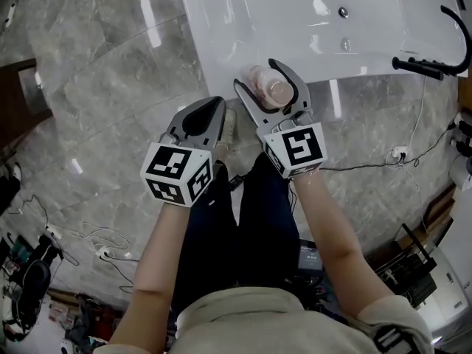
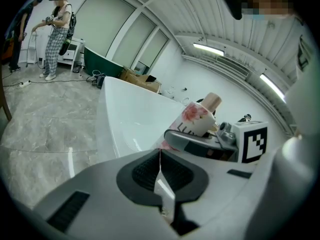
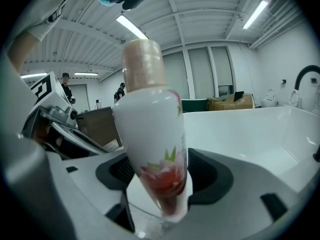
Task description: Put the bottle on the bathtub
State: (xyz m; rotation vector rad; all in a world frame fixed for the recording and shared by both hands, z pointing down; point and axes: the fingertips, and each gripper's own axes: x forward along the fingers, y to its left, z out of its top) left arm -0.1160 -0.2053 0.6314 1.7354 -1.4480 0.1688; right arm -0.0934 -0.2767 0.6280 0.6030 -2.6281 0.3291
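Observation:
A white bottle [image 1: 271,87] with a pink cap and a red flower print stands almost upright between the jaws of my right gripper [image 1: 259,78], which is shut on the bottle's lower part. In the right gripper view the bottle [image 3: 152,149] fills the middle, between both pads. It is over the near rim of the white bathtub [image 1: 243,21]; I cannot tell whether it touches the rim. My left gripper [image 1: 214,103] is shut and empty, just left of the right one, above the floor beside the tub. Its own view shows the bottle [image 2: 195,119] and the tub [image 2: 130,114].
A black faucet [image 1: 435,61] rises at the tub's right end. Cables and a socket [image 1: 398,153] lie on the grey marble floor. Dark wooden furniture [image 1: 15,102] stands at the left. Far off are a person [image 2: 57,31], a dark green tub [image 2: 102,64] and cardboard boxes [image 2: 140,81].

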